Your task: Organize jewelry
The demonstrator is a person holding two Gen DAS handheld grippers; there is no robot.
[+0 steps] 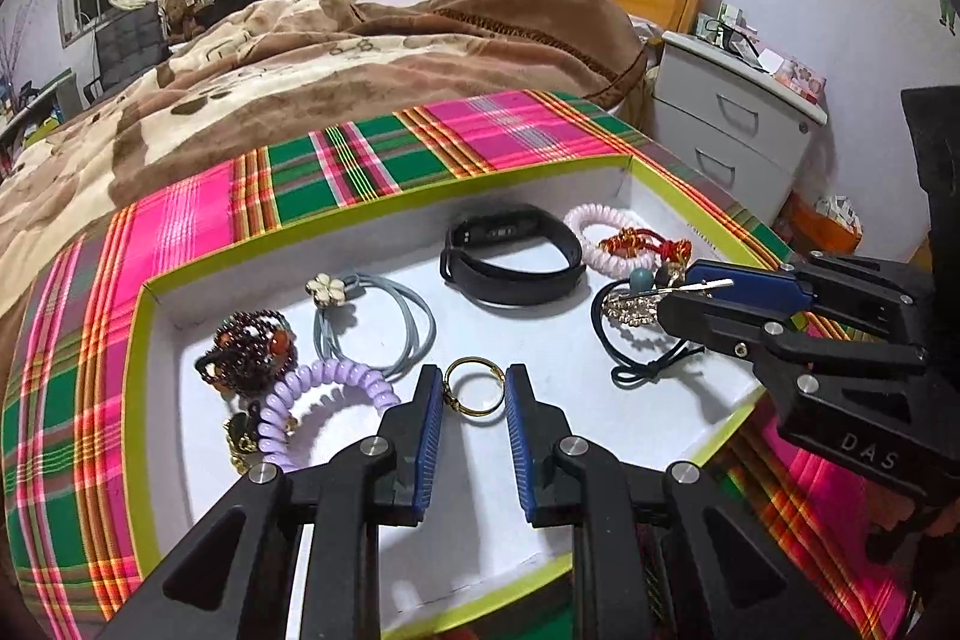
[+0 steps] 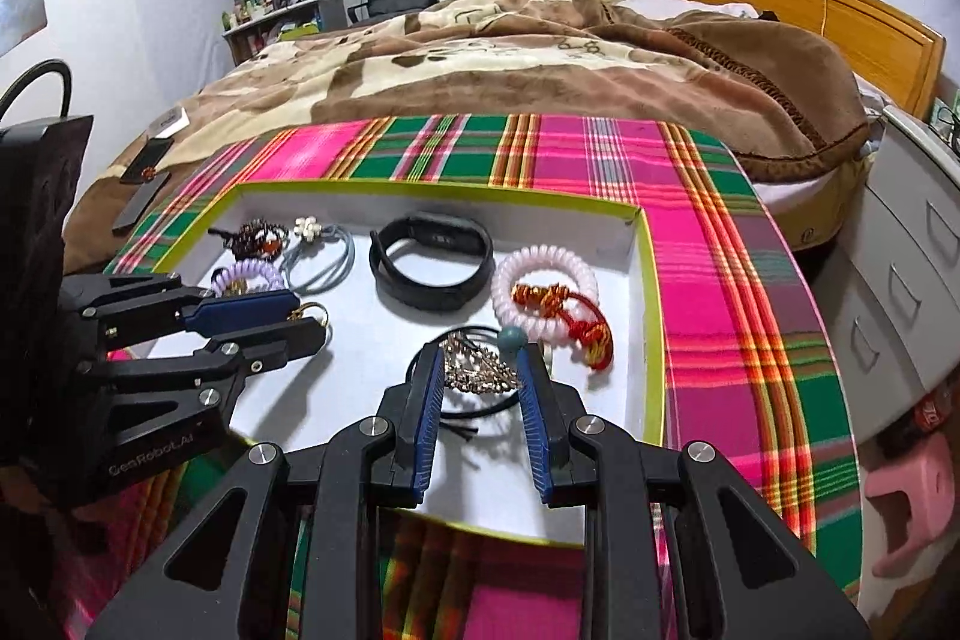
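A white tray with a lime-green rim (image 1: 141,334) lies on a plaid cloth. My left gripper (image 1: 474,377) is low over its near side, shut on a thin gold ring (image 1: 474,359) that spans the gap between the blue pads. The right wrist view shows the same left gripper (image 2: 312,316) with the gold ring (image 2: 317,309) at its tips. My right gripper (image 2: 480,361) is shut on a rhinestone hair ornament (image 2: 474,373) with a teal bead (image 2: 513,337). Its black elastic (image 2: 462,427) trails onto the tray floor. The right gripper (image 1: 678,289) enters the left wrist view from the right.
In the tray lie a black fitness band (image 1: 510,274), a pink coil tie (image 2: 540,280) with a red knotted cord (image 2: 570,310), a grey flower tie (image 1: 384,322), a garnet bead bracelet (image 1: 252,346) and a purple coil tie (image 1: 336,394). Behind are the bed and a nightstand (image 1: 738,118).
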